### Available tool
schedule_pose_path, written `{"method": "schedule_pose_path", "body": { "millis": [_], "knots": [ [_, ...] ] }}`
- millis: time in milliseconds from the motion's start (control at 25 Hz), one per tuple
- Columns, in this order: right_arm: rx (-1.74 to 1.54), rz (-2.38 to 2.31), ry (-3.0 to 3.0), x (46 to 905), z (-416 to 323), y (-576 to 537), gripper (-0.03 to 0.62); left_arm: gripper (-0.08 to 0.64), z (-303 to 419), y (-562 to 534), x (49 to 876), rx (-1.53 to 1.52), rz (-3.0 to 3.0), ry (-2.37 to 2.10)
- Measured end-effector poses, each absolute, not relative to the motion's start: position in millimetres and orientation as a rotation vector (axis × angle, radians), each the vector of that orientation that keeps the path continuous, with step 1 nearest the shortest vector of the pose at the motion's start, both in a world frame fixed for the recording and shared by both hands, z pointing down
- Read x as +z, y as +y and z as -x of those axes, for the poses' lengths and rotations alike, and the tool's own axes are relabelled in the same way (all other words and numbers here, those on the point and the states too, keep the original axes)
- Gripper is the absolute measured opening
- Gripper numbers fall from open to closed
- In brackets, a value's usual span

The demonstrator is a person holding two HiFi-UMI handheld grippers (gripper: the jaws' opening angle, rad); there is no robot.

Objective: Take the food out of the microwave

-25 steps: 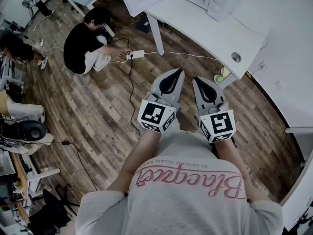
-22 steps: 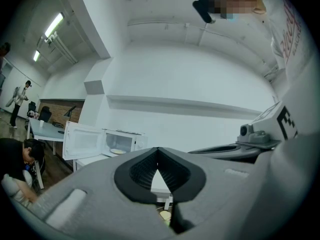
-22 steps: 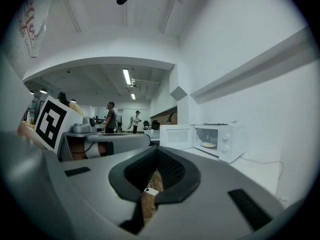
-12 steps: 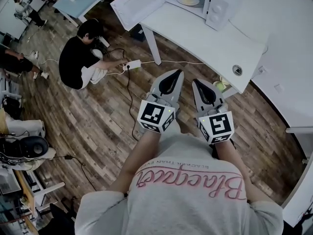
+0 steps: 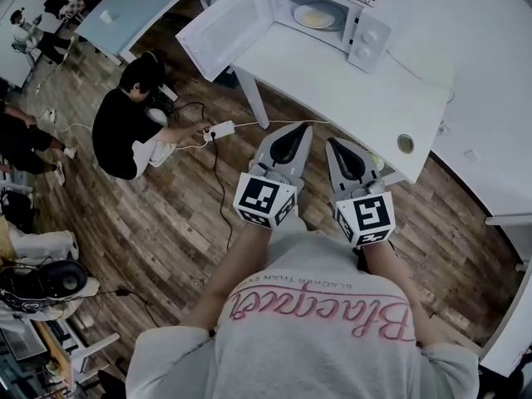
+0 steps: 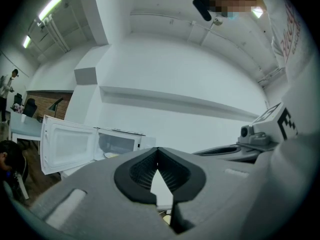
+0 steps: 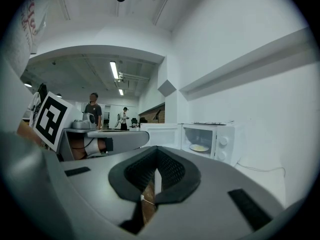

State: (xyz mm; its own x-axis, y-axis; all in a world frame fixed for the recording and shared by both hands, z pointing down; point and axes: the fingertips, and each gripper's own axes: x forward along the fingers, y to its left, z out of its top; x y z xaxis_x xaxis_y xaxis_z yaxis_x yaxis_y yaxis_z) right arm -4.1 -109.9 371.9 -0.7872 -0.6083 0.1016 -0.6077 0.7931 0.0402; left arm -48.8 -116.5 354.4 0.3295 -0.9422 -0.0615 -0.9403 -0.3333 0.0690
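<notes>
A white table [image 5: 349, 90] stands on a plank floor [image 5: 166, 214] against a white wall in a shared workroom.

The left gripper [image 6: 158, 156] has its jaws pressed together with nothing between them. The right gripper [image 7: 156, 159] looks the same, tips meeting and empty. Both are held side by side in front of the person's chest, pointing at the table and apart from it.

Beyond them, at the far side of the table, sits the microwave [image 5: 366, 36]. Its door [image 5: 220, 27] is swung wide and reaches out past the table's left edge. The food [image 5: 318, 15], something pale and flat on a plate, is inside the microwave, untouched.

The main risks, as I judge them, lie in the reach. Both jaws must spread before they can take the plate. A thin rim pinched on one side could tip and let the food slide off. The left gripper could also knock the open door on the way in.

On the floor, a cable runs from a power strip [image 5: 220, 130] toward the table leg, close to where the person would step. A person [image 5: 125, 123] crouches just beside that strip.

The tabletop in front of the microwave is bare apart from a round cable hole [image 5: 405, 144]. More people and another table [image 5: 137, 2] are further off to the left.
</notes>
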Motion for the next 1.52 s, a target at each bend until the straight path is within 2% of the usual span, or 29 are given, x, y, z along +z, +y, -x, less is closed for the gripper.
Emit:
{"method": "schedule_pose_path", "body": {
  "millis": [600, 1520],
  "knots": [
    [-0.014, -1.075, -2.806, 372.9, 72.1, -172.5, 0.009, 0.003, 116.7, -186.3, 356.9, -0.168, -2.597, -1.685],
    [0.019, -1.109, -2.763, 384.6, 94.1, -224.3, 0.009, 0.003, 149.7, -237.0, 374.1, -0.172, -2.555, -1.666]
  ]
}}
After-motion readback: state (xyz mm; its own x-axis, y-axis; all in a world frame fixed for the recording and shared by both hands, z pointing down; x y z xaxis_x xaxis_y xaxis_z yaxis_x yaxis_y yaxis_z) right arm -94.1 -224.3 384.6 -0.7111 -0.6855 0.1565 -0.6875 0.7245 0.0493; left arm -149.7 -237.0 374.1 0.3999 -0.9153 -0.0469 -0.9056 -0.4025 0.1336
